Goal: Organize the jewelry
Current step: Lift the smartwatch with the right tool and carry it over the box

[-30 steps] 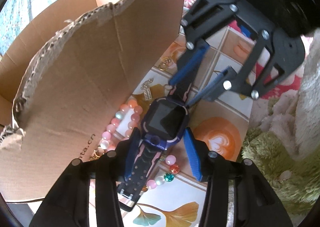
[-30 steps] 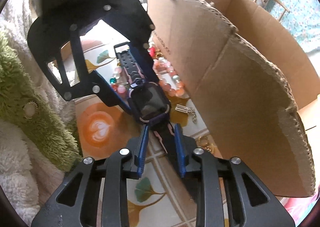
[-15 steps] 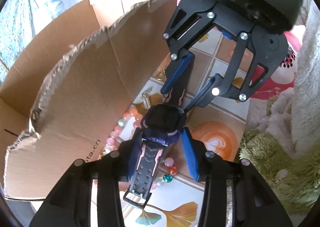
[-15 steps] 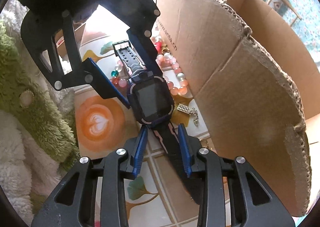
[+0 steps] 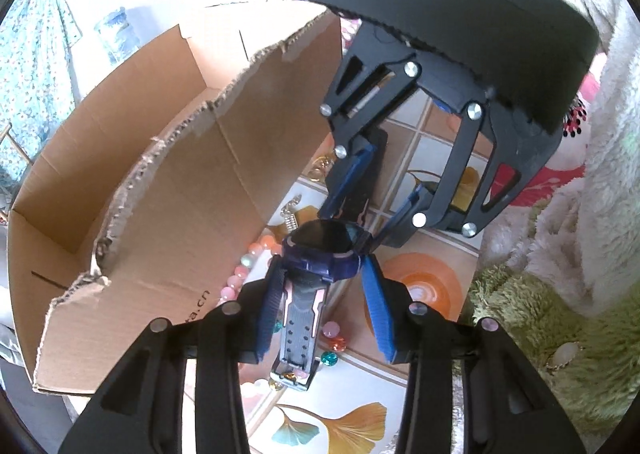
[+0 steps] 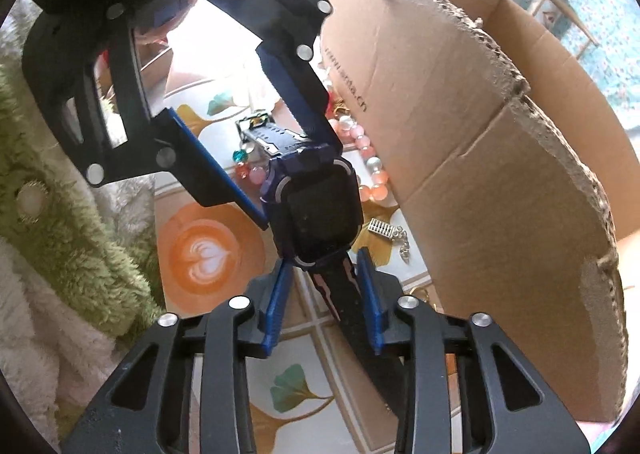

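A dark blue smartwatch with a black strap hangs between both grippers, above the patterned tablecloth. In the left wrist view my left gripper is shut on the watch case where the buckle strap starts, and that strap hangs down between its fingers. From the other side my right gripper holds the opposite strap just below the case. Its jaws are closing, with one pad on the strap. The left gripper pinches the case's far end in the right wrist view.
A torn cardboard box stands close beside the watch. On the cloth under it lie a pink bead bracelet, a silver charm and coloured beads. Green and white fluffy fabric borders the other side.
The left gripper has risen with the buckle end, tipping the watch face away from it and clear of the beads. The right gripper stayed in place on its strap.
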